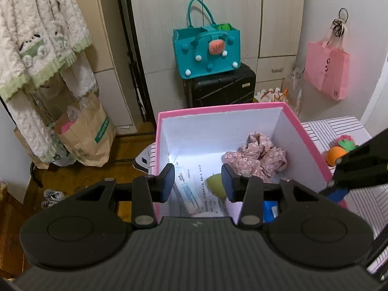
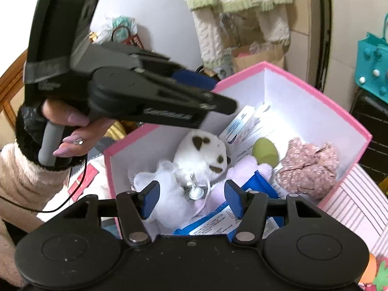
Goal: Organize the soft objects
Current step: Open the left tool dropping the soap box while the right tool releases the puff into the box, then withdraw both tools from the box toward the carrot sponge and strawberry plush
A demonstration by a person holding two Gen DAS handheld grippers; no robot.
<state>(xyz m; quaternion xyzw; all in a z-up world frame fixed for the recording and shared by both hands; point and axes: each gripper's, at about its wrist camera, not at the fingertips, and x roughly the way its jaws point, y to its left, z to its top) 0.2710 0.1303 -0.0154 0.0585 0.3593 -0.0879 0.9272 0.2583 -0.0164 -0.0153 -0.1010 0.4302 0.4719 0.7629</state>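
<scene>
A pink box (image 1: 218, 108) with white walls holds a floral pink scrunchie (image 1: 257, 156), a green sponge egg (image 1: 217, 184) and a white tube (image 1: 188, 189). My left gripper (image 1: 197, 181) is open and empty above the box's near edge. In the right wrist view the box (image 2: 315, 97) also holds a white plush cat (image 2: 201, 155), the scrunchie (image 2: 308, 167), the green egg (image 2: 265, 151) and blue packets (image 2: 213, 220). My right gripper (image 2: 191, 198) is open and empty just above the plush. An orange plush carrot (image 1: 335, 154) lies on the striped surface right of the box.
A teal felt bag (image 1: 206, 51) sits on a black suitcase (image 1: 219, 86) behind the box. A pink bag (image 1: 326, 70) hangs on the right wall. Paper bags (image 1: 84, 135) and hanging robes (image 1: 36, 36) stand at the left. The striped surface (image 1: 339, 128) lies under the box.
</scene>
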